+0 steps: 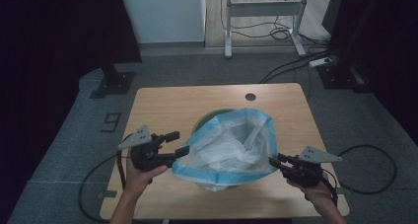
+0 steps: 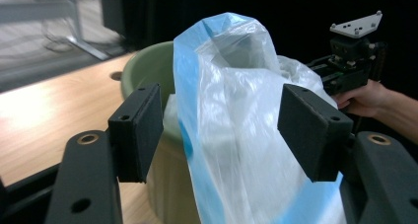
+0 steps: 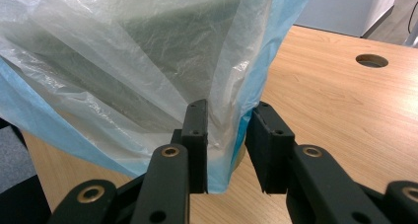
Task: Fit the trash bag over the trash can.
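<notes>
A dim room with grey carpet, a white cabinet and a metal desk frame at the back is seen behind a light wooden table, which has a round cable hole near its far edge.

The left gripper is held at the table's near left. In the left gripper view its jaws are seen standing wide apart, with the bag's blue-edged side hanging between the pads but pressed by neither of them. The right gripper is held at the near right, its tips at the bag's rim. In the right gripper view its jaws are seen narrowly parted: the bag's edge lies against the inner face of the left pad, while a gap is left between the film and the other pad, so no pinch is made.

The clear plastic bag, banded in light blue along its mouth, is draped in and over a pale green bin that stands on the table between the two grippers, slightly towards the near side. The bag's mouth is spread wide and tilted towards the near edge, and part of the bin's far rim is left uncovered.
</notes>
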A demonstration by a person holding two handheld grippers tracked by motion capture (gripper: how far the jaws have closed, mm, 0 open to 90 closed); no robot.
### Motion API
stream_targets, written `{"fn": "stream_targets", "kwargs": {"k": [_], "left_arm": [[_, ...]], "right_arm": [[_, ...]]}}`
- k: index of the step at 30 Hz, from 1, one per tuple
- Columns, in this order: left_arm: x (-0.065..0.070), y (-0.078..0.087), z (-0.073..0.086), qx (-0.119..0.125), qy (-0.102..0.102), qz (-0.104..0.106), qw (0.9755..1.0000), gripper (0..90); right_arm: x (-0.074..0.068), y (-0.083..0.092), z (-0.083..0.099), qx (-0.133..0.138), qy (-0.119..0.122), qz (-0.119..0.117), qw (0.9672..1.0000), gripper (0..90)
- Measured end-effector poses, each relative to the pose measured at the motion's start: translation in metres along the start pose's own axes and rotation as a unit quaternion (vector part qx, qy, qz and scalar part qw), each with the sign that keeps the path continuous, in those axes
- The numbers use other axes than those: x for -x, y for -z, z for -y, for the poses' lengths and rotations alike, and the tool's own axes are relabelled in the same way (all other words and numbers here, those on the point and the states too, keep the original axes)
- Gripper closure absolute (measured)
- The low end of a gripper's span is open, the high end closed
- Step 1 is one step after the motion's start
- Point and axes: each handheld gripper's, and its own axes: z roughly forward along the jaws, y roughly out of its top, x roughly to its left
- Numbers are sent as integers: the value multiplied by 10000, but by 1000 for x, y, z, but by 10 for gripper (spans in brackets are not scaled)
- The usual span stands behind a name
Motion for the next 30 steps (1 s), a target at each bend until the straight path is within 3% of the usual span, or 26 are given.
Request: {"fn": "stream_targets", "kwargs": {"k": [5,7,13,16,19,21,23,27,30], "left_arm": [[-16,-29,-17,-400,61,91,9991,352],[-24,-43,-24,-656,96,160,9977,356],[-33,-68,-34,-1116,51,279,9934,437],[-34,-78,-37,-1316,28,400,9905,560],[-34,-87,-36,-1517,6,544,9869,743],[-34,-89,-35,-1559,-1,575,9861,849],[-33,-90,-35,-1550,-25,527,9865,900],[-32,-87,-38,-1399,-60,426,9892,900],[-32,-83,-41,-1282,-133,343,9911,900]], "right_arm": [[1,1,-1,18,18,2,10000,696],[1,1,-2,20,31,-1,10000,696],[2,3,-5,41,49,-30,10000,660],[2,6,-8,113,43,-25,9999,597],[4,11,-15,249,-29,-21,9997,524],[8,12,-24,347,-123,6,9993,499],[11,10,-31,368,-173,12,9992,485],[19,-4,-47,331,-308,-44,9990,472],[24,-15,-55,306,-374,-66,9988,513]]}}
